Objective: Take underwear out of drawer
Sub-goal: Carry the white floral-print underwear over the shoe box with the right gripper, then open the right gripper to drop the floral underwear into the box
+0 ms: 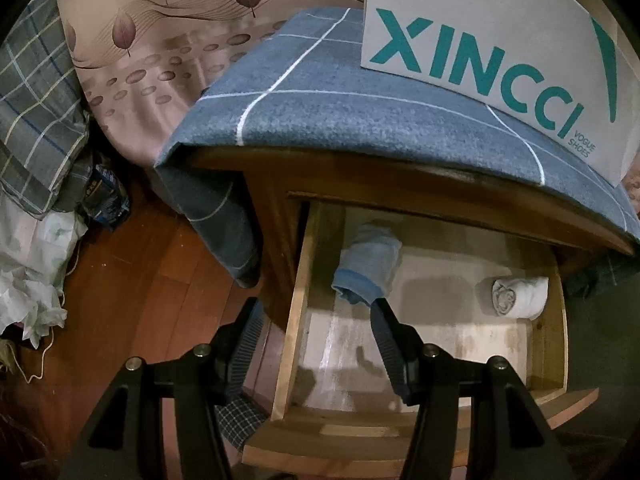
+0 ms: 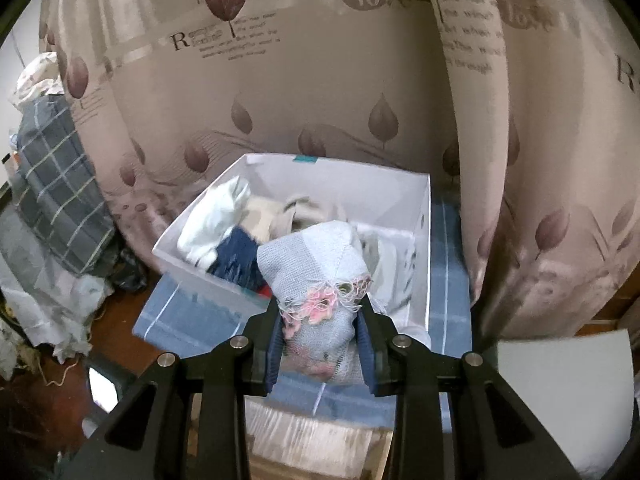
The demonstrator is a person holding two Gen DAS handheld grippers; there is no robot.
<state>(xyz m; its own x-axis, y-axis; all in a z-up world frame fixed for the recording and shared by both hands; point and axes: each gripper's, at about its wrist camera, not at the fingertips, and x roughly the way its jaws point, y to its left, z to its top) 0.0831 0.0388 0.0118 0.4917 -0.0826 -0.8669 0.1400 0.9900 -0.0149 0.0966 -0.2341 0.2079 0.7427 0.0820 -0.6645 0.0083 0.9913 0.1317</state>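
Observation:
The wooden drawer (image 1: pixel 298 300) stands pulled out under the nightstand top. Inside it lie a rolled blue underwear (image 1: pixel 368 264) at the left and a rolled white one (image 1: pixel 518 296) at the right. My left gripper (image 1: pixel 316 312) hovers open over the drawer's left wall, holding nothing, its right fingertip just before the blue roll. My right gripper (image 2: pixel 320 304) is shut on a pale grey-blue underwear with pink lace (image 2: pixel 316 272), held up in front of a white box (image 2: pixel 424 208) that holds several garments.
The white XINCCI shoe box (image 1: pixel 480 40) sits on a blue checked cloth (image 1: pixel 320 100) covering the nightstand. A leaf-print curtain (image 2: pixel 320 100) hangs behind. Plaid bedding (image 1: pixel 36 112), plastic bags (image 1: pixel 32 280) and a cord lie on the wooden floor (image 1: pixel 152 280) at the left.

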